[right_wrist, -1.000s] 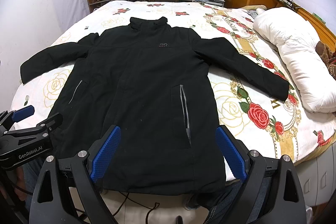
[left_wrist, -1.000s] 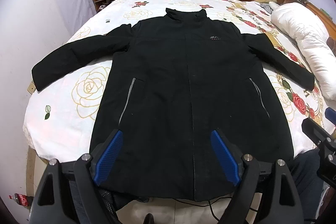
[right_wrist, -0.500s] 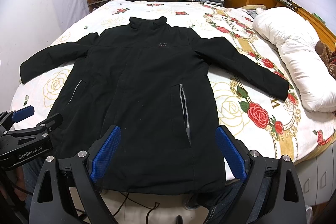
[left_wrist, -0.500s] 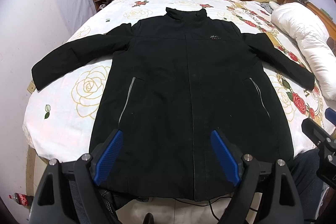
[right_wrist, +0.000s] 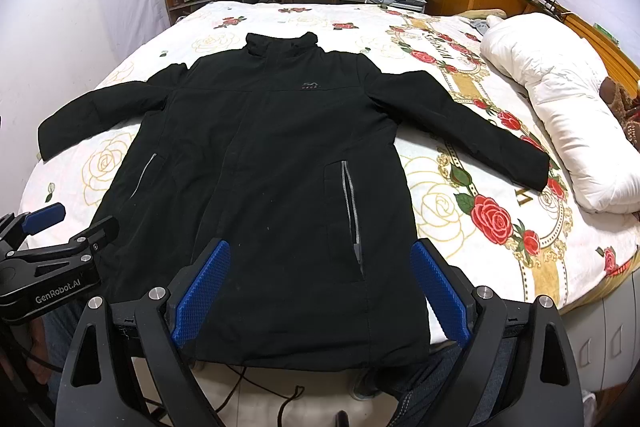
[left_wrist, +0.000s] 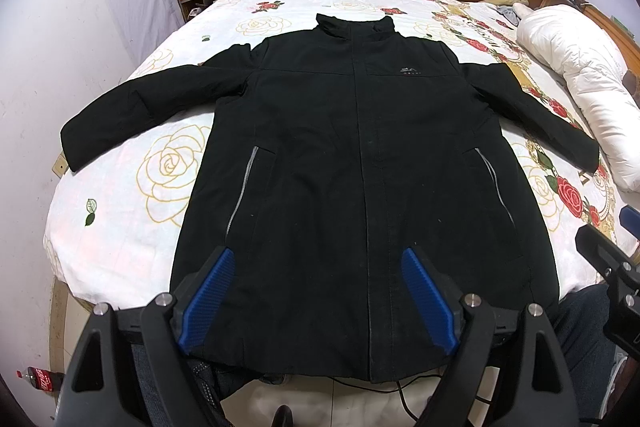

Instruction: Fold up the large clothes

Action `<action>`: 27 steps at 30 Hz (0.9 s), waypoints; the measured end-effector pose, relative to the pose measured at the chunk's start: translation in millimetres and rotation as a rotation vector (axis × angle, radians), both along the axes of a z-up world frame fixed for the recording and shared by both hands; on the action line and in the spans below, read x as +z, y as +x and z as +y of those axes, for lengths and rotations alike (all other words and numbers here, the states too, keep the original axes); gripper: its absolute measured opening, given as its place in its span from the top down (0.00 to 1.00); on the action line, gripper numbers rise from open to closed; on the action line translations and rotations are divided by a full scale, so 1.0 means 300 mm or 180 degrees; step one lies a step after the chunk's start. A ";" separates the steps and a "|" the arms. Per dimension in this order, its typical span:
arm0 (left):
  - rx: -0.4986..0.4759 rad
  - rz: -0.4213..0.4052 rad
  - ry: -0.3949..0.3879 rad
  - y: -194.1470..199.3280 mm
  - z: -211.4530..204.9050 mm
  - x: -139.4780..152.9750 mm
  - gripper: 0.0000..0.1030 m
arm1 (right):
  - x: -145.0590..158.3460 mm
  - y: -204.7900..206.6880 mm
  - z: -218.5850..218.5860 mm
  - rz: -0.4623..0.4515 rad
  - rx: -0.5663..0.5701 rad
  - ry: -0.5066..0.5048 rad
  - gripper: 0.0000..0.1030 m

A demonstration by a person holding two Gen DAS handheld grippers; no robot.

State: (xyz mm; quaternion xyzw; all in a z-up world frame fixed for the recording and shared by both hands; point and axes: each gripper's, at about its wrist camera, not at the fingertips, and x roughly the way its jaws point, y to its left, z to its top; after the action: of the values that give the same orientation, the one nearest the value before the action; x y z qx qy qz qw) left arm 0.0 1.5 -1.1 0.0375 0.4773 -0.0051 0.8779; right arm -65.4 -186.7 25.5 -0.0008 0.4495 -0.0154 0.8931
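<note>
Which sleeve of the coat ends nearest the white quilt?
The sleeve on the right side of the view: its cuff almost reaches the white quilt. The other sleeve ends by the wall side.

White lettering "GenRobot.AI" stands on the black body of the left tongs (right_wrist: 60, 227), seen from the right wrist view. The black coat (left_wrist: 360, 167) carries a small grey chest logo (left_wrist: 411, 70), its letters too small to read. A red-labelled bottle (left_wrist: 40, 378) lies on the floor; its white script cannot be read for certain.
</note>
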 end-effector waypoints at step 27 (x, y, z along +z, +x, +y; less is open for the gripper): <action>0.0006 0.0017 -0.0007 -0.006 -0.002 -0.011 0.15 | 0.000 -0.002 -0.005 0.0001 0.0001 0.0001 0.11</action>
State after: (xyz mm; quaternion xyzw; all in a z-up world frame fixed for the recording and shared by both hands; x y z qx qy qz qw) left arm -2.0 1.0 -4.4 0.0361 0.4797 -0.0048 0.8766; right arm -66.1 -188.1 25.6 -0.0007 0.4496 -0.0152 0.8931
